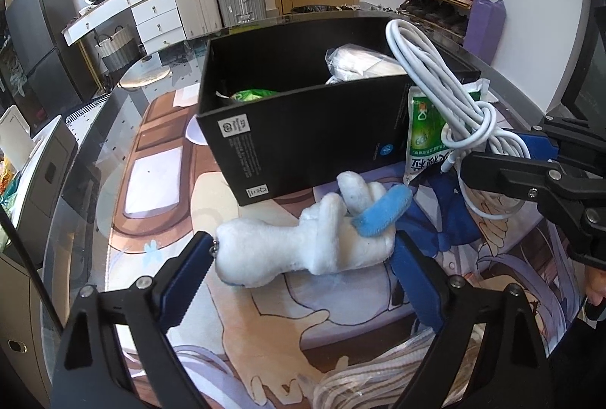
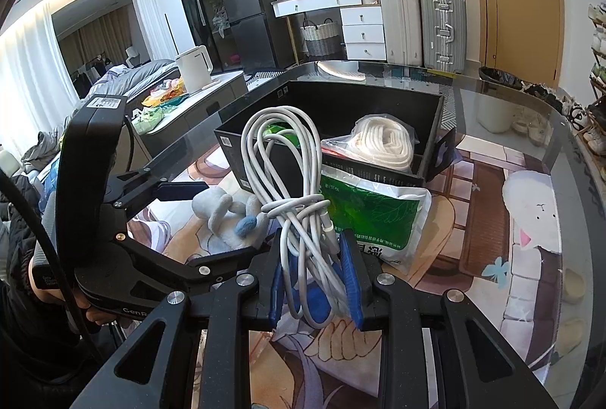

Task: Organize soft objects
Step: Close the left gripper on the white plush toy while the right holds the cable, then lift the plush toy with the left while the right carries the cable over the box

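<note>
A white plush toy [image 1: 303,246] with a blue band lies on the printed mat, just in front of the black box [image 1: 303,128]. My left gripper [image 1: 303,247] is open and straddles the toy, one blue pad at each end, without visibly squeezing it. The right wrist view shows the same toy [image 2: 227,216] between the left gripper's fingers [image 2: 181,190]. My right gripper [image 2: 312,238] is shut on a coiled white cable [image 2: 299,204], held up in front of the box [image 2: 431,128]. In the left wrist view the cable [image 1: 447,94] rises above the right gripper's fingers [image 1: 503,170].
The box holds a bagged white rope [image 2: 382,140] and a green packet [image 1: 252,94]. A green-and-white pouch [image 2: 371,212] leans on its front wall. The glass table edge [image 2: 568,128] curves round the mat. Suitcases, drawers and a shoe rack stand beyond.
</note>
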`<state>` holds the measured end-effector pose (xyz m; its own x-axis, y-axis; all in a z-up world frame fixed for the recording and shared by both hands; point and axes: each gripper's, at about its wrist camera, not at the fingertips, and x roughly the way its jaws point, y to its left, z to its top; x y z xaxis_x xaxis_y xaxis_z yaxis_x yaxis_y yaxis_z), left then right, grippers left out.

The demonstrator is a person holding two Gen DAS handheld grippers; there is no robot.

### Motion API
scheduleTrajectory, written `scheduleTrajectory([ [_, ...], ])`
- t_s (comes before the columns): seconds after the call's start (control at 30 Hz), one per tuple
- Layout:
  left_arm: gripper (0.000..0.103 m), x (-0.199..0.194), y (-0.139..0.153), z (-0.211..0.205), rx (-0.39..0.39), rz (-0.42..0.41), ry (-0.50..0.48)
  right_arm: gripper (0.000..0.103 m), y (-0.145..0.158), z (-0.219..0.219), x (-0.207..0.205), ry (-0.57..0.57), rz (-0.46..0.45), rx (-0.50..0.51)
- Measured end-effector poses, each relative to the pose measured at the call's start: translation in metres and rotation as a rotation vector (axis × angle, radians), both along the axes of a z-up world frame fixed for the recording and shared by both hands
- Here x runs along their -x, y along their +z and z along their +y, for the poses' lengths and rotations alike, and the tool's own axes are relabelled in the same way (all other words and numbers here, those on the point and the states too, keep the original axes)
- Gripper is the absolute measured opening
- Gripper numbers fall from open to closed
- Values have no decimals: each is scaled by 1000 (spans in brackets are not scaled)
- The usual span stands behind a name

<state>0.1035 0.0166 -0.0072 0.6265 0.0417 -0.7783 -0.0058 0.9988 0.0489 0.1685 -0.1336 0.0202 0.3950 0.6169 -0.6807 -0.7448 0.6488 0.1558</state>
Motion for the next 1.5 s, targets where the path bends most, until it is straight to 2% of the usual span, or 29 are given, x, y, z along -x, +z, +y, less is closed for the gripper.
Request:
scheduleTrajectory([
  [0.6, 93, 12, 30, 16, 14, -136, 31, 26, 20, -8, 8, -9, -49, -48],
  [1.5, 93, 4, 70, 19, 34, -253, 52, 26, 68, -20, 1, -48, -116, -119],
])
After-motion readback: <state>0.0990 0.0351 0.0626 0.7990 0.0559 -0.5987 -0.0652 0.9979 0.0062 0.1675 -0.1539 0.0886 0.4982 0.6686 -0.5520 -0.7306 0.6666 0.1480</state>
